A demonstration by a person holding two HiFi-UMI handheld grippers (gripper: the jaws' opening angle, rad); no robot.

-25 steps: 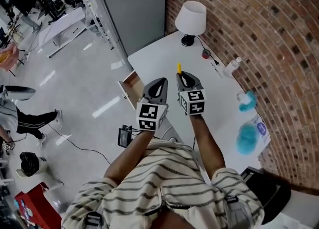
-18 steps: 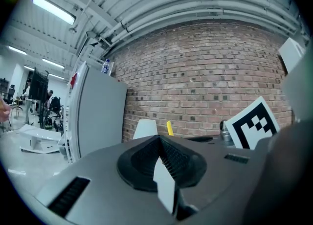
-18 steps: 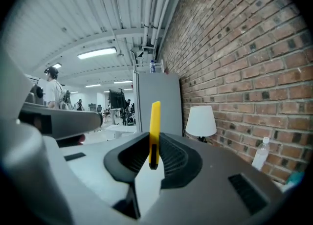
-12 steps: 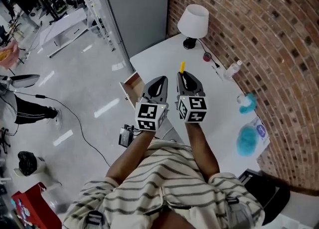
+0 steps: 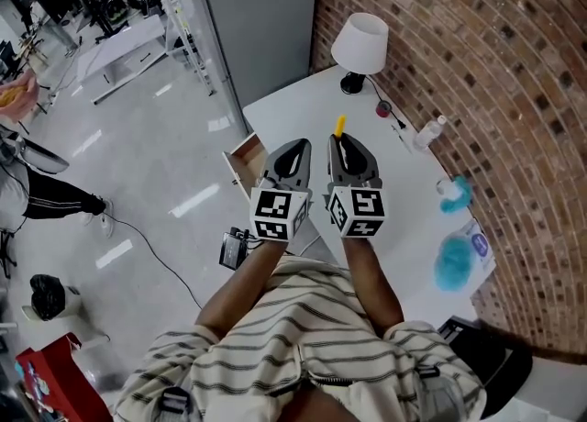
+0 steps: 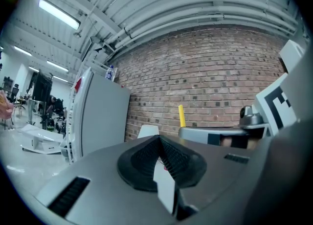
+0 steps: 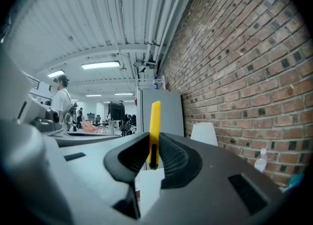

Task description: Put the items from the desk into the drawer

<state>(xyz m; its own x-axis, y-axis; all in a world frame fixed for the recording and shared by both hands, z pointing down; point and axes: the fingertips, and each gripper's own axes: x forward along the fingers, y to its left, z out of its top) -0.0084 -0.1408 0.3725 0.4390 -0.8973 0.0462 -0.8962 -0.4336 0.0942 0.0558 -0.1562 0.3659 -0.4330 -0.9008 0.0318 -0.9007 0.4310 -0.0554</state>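
My right gripper [image 5: 345,147] is shut on a thin yellow cutter [image 5: 340,125], which sticks out past its tips above the white desk [image 5: 303,104]. In the right gripper view the yellow cutter [image 7: 155,121] stands upright, clamped between the black pads [image 7: 172,156]. My left gripper [image 5: 292,160] hovers beside it at the same height, shut with nothing in it; its pads [image 6: 172,156] meet at the tip. The left gripper view also shows the yellow cutter [image 6: 181,115]. An open drawer [image 5: 239,157] juts out of the desk's left side, below and left of the left gripper.
On the desk stand a white lamp [image 5: 359,42], a small red thing [image 5: 383,109] and a clear bottle [image 5: 428,130] by the brick wall, with blue items [image 5: 453,189] [image 5: 450,260] nearer me. A person [image 5: 37,193] stands on the floor at far left.
Both grippers have risen, the right one more, carrying the yellow cutter up off the desk. The person on the floor at left has shifted.
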